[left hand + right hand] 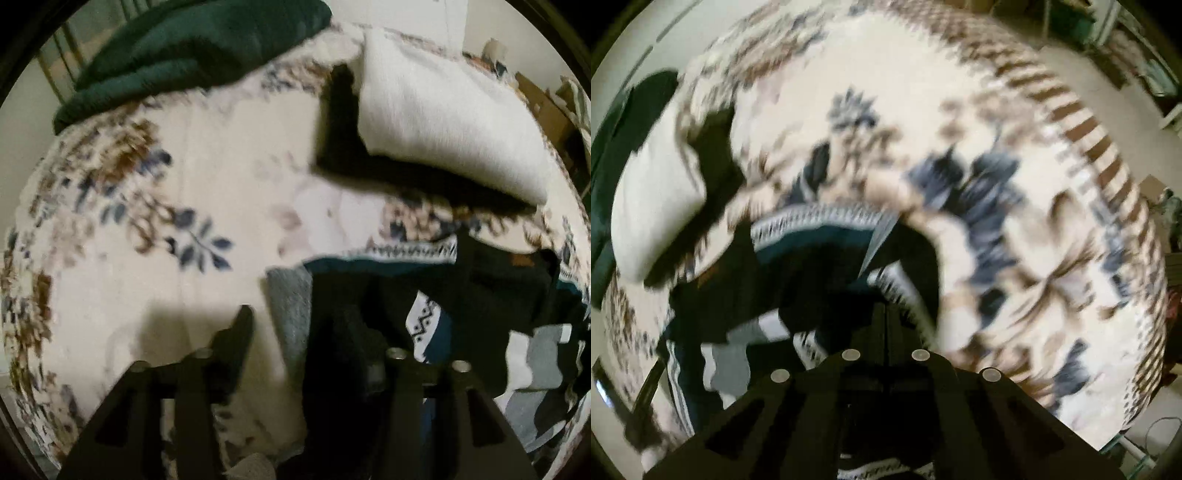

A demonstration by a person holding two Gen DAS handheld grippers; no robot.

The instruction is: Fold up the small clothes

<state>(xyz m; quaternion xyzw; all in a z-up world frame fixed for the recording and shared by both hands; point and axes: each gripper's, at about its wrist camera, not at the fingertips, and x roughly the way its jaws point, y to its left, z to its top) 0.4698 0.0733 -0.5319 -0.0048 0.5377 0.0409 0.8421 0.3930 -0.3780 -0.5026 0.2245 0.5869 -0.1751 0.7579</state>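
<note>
My right gripper (886, 314) is clenched on the patterned sock (827, 236); my left gripper (295, 325) gapes, so fabric may slip unfolded onto the bedspread (221, 166).

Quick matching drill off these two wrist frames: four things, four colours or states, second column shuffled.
Things:
1. blanket
2. pillow
3. left gripper
4. right gripper

Colours and states:
A. white
B. fingers together
C. dark green
D. fingers apart

Pairs: 1-C, 2-A, 3-D, 4-B
</note>
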